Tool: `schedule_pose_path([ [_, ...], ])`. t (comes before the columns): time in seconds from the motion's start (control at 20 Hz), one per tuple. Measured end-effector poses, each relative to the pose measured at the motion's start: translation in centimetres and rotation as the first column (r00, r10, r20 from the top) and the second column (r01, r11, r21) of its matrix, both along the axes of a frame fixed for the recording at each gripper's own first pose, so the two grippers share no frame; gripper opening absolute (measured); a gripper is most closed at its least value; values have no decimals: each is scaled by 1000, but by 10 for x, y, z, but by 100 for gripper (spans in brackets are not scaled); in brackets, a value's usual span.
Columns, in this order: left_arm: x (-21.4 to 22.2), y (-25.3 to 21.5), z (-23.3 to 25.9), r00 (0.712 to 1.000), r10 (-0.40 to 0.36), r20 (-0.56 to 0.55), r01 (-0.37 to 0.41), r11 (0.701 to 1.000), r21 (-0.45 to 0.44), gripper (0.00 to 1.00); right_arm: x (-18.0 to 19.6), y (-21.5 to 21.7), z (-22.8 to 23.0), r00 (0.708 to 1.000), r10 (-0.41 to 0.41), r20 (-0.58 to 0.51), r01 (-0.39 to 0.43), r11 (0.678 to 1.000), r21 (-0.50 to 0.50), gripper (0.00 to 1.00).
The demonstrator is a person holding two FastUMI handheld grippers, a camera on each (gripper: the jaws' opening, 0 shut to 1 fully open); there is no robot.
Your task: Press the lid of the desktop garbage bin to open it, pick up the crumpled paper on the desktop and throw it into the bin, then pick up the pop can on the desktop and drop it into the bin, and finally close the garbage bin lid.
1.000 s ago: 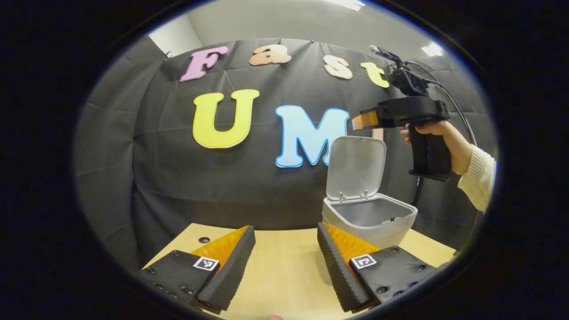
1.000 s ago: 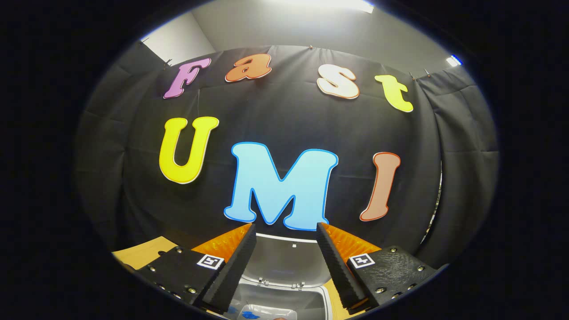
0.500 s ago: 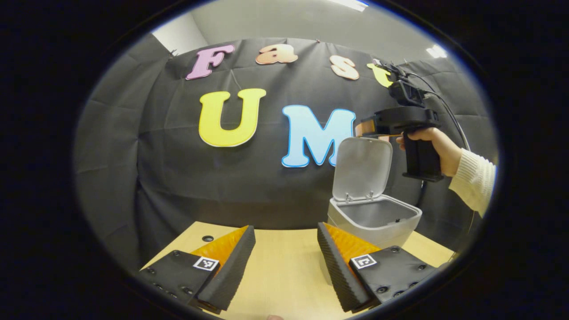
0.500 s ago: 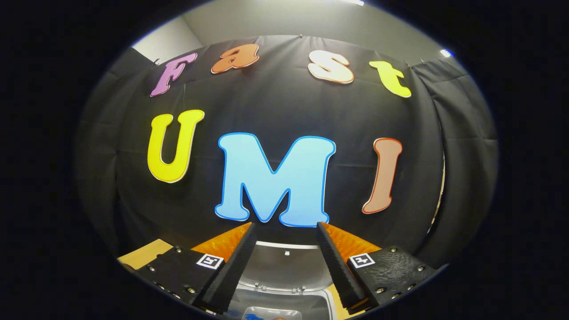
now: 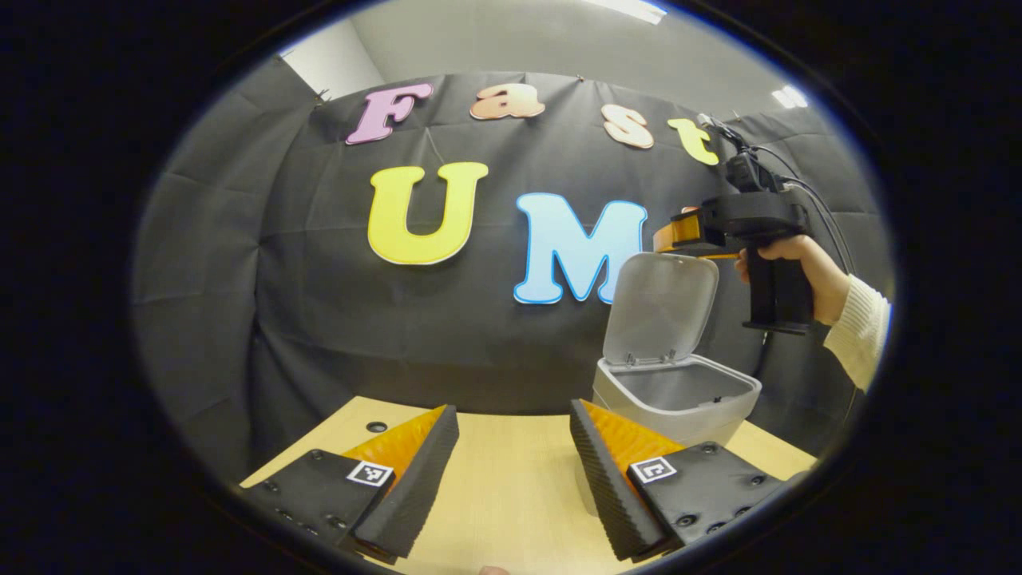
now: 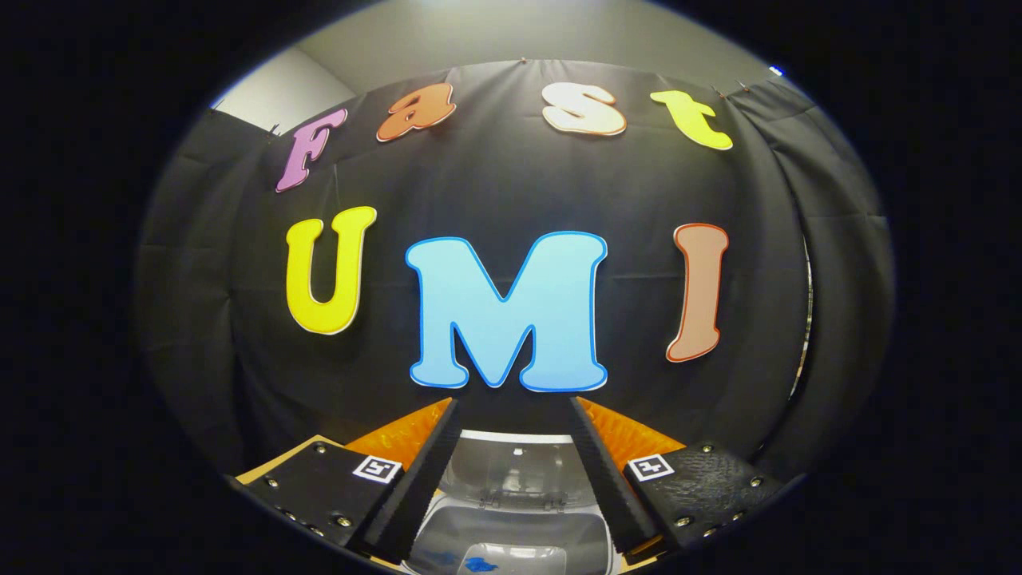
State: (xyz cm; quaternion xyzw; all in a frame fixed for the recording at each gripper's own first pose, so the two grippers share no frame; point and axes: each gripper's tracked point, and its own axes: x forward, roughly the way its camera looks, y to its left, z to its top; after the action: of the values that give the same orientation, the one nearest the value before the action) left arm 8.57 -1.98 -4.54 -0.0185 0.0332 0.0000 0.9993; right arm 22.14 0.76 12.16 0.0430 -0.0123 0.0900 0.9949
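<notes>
Bin (image 5: pixel 675 395) stood on the far right of the table (image 5: pixel 511 479), lid (image 5: pixel 661 307) swung up and leaning back toward the booth wall. In the right gripper view the bin (image 6: pixel 511 543) sat directly below, something with blue marks (image 6: pixel 479 564) lying inside; couldn't tell what it was. Lid (image 6: pixel 515 475) upright between the fingers there.

Right gripper (image 5: pixel 679 233) hovered just above the lid's top edge in the left gripper view, held by a hand (image 5: pixel 790 259) in a cream sleeve (image 5: pixel 858 331). Its jaws were spread and empty in its own view (image 6: pixel 511 471).

Left gripper (image 5: pixel 511 471) hung low over the near table, left of the bin, jaws released, nothing between them. Small dark hole (image 5: pixel 376 426) in the table at far left.
</notes>
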Motion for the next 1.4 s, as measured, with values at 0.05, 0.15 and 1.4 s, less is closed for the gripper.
schedule_pose_path([
  [0.05,-3,-1,-5,1000,1,-10,-1,1000,6,92,-7,0,-4,1000,-1,-3,1,1000,0,88],
  [0.15,-9,-7,-8,1000,-9,-14,9,1000,3,93,-20,0,-11,1000,-4,-4,4,1000,2,88],
  [1.4,-30,-5,-4,1000,-2,-9,3,1000,26,92,-49,14,-142,990,-29,-137,32,999,14,90],
])
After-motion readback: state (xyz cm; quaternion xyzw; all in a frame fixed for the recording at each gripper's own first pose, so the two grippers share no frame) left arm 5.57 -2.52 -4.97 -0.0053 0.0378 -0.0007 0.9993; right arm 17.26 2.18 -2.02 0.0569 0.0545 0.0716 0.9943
